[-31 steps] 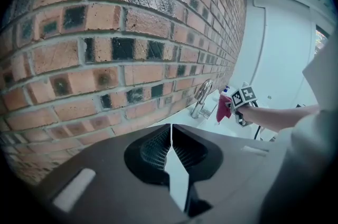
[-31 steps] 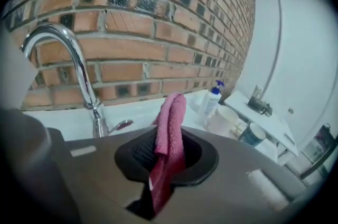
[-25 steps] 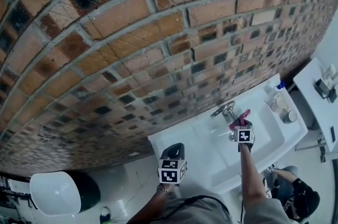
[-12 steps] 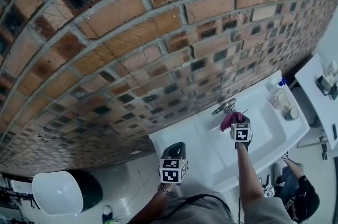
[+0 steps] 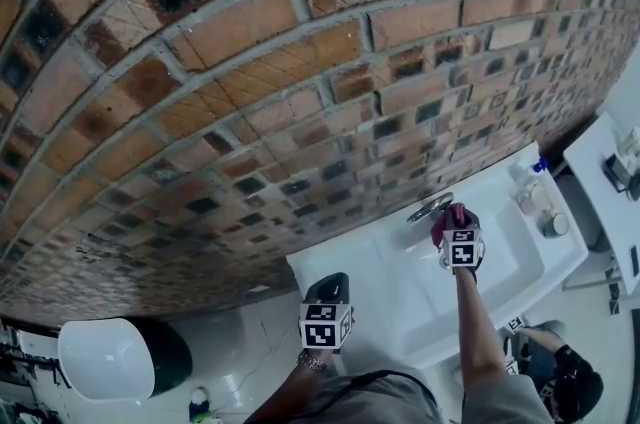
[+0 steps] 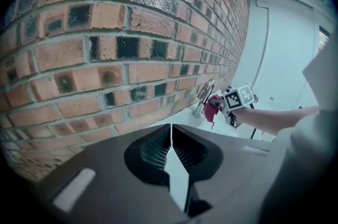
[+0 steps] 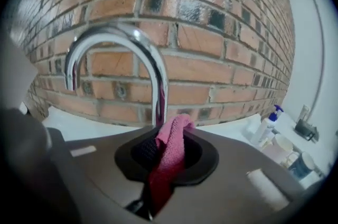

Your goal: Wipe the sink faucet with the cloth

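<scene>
- Cloth (image 7: 170,162), pink, is clamped in the right tongs (image 7: 168,139), just in front of the faucet (image 7: 157,75) stem by the brick wall (image 7: 222,54).
- Left tongs (image 6: 171,139) are closed together on nothing, well apart, by the sink's (image 5: 395,290) near left edge.

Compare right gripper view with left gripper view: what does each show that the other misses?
Only right gripper view: the pink cloth clamped in the right gripper fingers, the whole arch of the faucet, and a pump bottle on the counter. Only left gripper view: the left gripper fingers closed on nothing, and the person's forearm from the side. Both: the brick wall, the faucet, and the cloth held at it.
</scene>
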The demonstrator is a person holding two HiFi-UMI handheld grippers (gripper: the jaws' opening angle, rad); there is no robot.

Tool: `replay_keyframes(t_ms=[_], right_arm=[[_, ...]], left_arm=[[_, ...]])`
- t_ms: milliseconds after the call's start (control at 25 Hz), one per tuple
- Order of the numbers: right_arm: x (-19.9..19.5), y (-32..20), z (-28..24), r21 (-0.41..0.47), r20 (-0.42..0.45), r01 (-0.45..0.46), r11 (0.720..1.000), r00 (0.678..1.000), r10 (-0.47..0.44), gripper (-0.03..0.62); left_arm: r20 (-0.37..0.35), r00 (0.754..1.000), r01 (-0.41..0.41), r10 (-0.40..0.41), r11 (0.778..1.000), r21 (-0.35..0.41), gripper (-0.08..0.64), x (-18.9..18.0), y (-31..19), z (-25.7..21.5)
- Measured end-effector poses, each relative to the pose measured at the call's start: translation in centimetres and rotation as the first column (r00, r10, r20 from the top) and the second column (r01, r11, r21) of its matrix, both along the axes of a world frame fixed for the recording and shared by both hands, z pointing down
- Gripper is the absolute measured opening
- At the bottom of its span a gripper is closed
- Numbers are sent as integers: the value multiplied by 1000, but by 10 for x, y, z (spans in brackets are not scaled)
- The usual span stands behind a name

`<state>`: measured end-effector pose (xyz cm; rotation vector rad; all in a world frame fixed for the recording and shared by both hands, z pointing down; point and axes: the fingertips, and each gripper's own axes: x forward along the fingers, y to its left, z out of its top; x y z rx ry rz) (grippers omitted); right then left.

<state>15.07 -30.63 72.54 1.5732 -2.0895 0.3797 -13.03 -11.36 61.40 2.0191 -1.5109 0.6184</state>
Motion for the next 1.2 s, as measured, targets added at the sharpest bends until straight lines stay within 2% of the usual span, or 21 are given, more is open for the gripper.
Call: replay_keyframes(t_ms=[80, 160, 280, 400, 480, 520, 680, 800, 920, 1000, 1040, 1120, 1200], right_arm=[[0, 0, -21, 90, 152, 3, 996, 988, -17, 41], [-1, -1, -41, 148, 262, 13, 989, 964, -52, 40], [-4, 5, -71, 230, 407, 35, 973, 904, -129, 40], [-15, 18, -112, 325, 480, 98, 941, 840, -253, 40], [-36, 29, -135, 355, 495, 165, 920, 801, -335, 40], [-48, 35, -143, 357, 488, 200, 913, 793, -364, 40], [-98, 60, -140, 336, 387, 347, 876, 797, -464, 40], [-130, 75, -104, 254, 272, 450, 856, 816, -510, 38], [-143, 85, -49, 60, 264, 484, 873, 835, -482, 37], [-132, 87, -11, -75, 257, 429, 900, 880, -398, 37], [-120, 84, 0, -105, 250, 376, 921, 906, -341, 37], [-98, 71, -5, -65, 216, 289, 955, 939, -269, 37], [-86, 51, -31, 54, 107, 278, 959, 953, -282, 37]], left_arm=[[-2, 1000, -3, 3, 1000, -2, 28, 2, 0, 1], [0, 1000, -12, 12, 1000, 0, 28, 5, -1, 1], [7, 1000, -30, 30, 1000, 7, 28, 15, -1, 0], [9, 999, -52, 52, 999, 14, 29, 23, -1, -2], [5, 998, -61, 60, 998, 13, 28, 25, -2, -1], [3, 998, -64, 64, 998, 11, 28, 26, -2, -1], [-4, 997, -77, 77, 997, 7, 28, 31, -1, 0], [-3, 997, -83, 83, 997, 9, 28, 33, 0, -1], [-2, 997, -77, 77, 997, 12, 28, 31, 1, -3], [3, 998, -67, 67, 998, 13, 28, 27, 3, -4], [5, 998, -61, 61, 998, 13, 29, 25, 4, -4], [8, 999, -48, 48, 999, 9, 28, 19, 5, -4], [8, 999, -36, 36, 999, 3, 28, 14, 5, -2]])
